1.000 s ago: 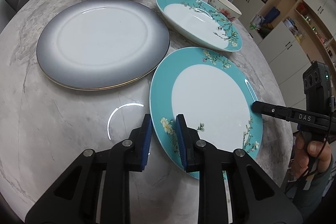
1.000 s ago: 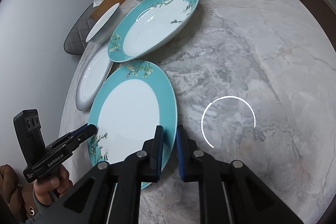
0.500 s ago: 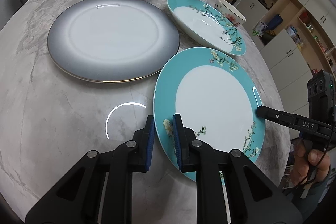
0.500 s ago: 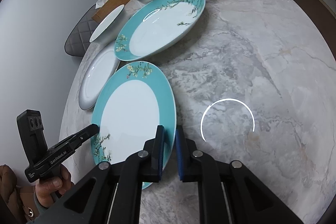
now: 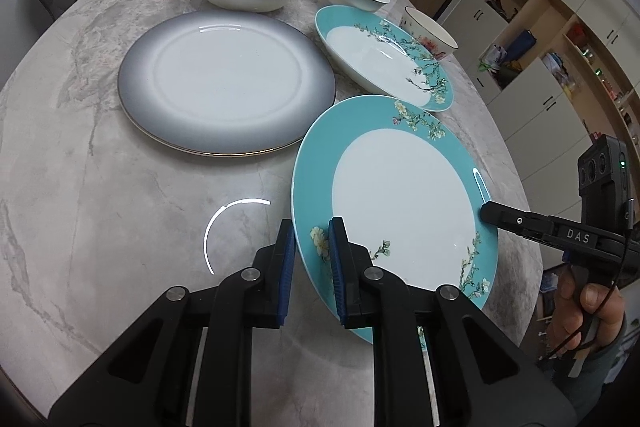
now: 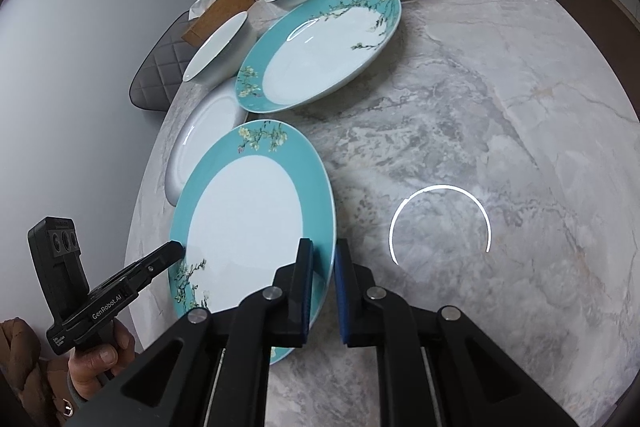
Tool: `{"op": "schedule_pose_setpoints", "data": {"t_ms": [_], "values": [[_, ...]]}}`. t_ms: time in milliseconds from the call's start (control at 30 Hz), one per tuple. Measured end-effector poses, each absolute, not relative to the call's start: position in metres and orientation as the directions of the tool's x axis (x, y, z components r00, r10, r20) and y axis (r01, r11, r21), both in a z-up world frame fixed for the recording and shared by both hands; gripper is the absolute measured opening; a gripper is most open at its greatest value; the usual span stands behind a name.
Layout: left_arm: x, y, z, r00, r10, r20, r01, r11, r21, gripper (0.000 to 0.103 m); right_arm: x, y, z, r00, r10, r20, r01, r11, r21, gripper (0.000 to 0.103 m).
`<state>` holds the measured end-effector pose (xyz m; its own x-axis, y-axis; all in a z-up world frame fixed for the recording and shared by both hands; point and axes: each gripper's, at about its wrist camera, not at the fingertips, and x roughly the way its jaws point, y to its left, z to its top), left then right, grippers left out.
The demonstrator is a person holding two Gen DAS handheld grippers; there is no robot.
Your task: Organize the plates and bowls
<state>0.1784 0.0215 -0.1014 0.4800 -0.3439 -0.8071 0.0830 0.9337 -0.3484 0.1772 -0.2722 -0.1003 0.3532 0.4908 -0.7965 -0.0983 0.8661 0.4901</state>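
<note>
The left gripper [image 5: 312,251] and right gripper [image 6: 324,267] are clamping opposite rim edges of the flat teal plate [image 5: 400,203], which is sitting just beside the deep teal plate [image 5: 384,63] beyond it; only the right wrist view is showing the far rim clear of the marble table [image 6: 500,99].

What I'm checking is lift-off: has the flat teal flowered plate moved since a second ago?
Yes: the flat teal plate has lifted off the marble table; in the left wrist view its rim now covers the grey round plate's edge.
</note>
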Motion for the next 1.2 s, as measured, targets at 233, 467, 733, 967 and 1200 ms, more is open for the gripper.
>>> {"op": "schedule_pose_setpoints", "data": {"t_ms": [233, 467, 733, 967, 1200], "values": [[0.148, 0.036, -0.083, 0.506, -0.330, -0.797, 0.081, 0.938, -0.337, 0.014, 0.153, -0.258, -0.087, 0.354, 0.504, -0.788, -0.128, 0.860, 0.493, 0.013], [0.100, 0.062, -0.079, 0.513, -0.313, -0.799, 0.050, 0.940, -0.337, 0.015, 0.120, -0.235, -0.082, 0.333, 0.527, -0.782, -0.169, 0.849, 0.500, 0.013], [0.072, 0.082, -0.097, 0.498, -0.295, -0.815, 0.018, 0.944, -0.330, 0.015, 0.101, -0.213, -0.093, 0.311, 0.521, -0.795, -0.187, 0.853, 0.486, 0.013], [0.072, 0.091, -0.113, 0.495, -0.280, -0.822, 0.002, 0.947, -0.322, 0.015, 0.103, -0.202, -0.113, 0.298, 0.511, -0.806, -0.167, 0.859, 0.483, 0.013], [0.091, 0.086, -0.128, 0.474, -0.288, -0.832, -0.004, 0.944, -0.330, 0.015, 0.114, -0.203, -0.123, 0.304, 0.486, -0.819, -0.136, 0.873, 0.468, 0.013]]}}
